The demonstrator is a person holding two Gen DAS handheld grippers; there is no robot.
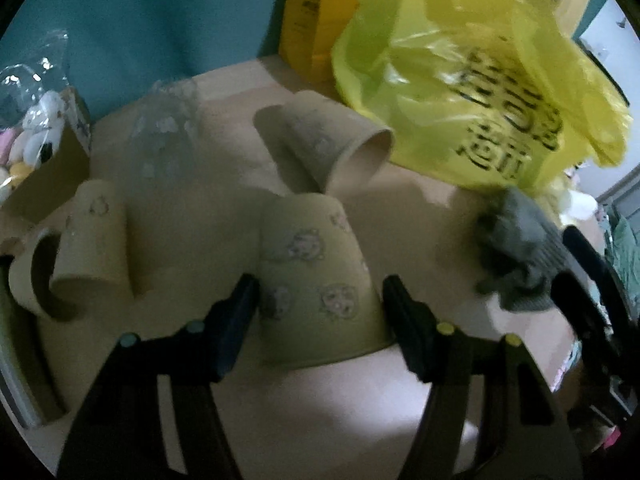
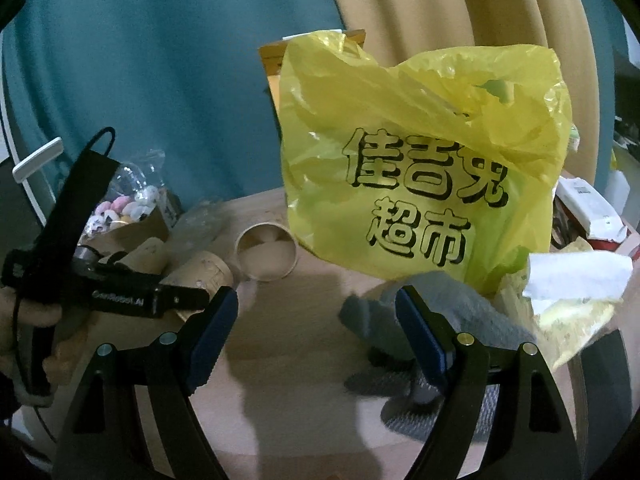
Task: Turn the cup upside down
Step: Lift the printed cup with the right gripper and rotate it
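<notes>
Paper cup (image 1: 316,280), rim-down in front of the yellow bag (image 1: 472,92), between the spread left gripper (image 1: 320,312) fingers: light, thin-walled, crushable; hold mid-wall gently; right gripper (image 2: 316,332) open, empty.

Grey cloth (image 1: 520,252) motion-blurred, clear bag (image 1: 36,120) cut by edge

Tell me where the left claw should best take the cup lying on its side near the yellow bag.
Grip the cup lying on its side across its mid-wall, from above, fingers either side of its long axis. Its mouth faces the yellow bag, crowding that end. The left claw, open, currently straddles the upside-down cup.
</notes>
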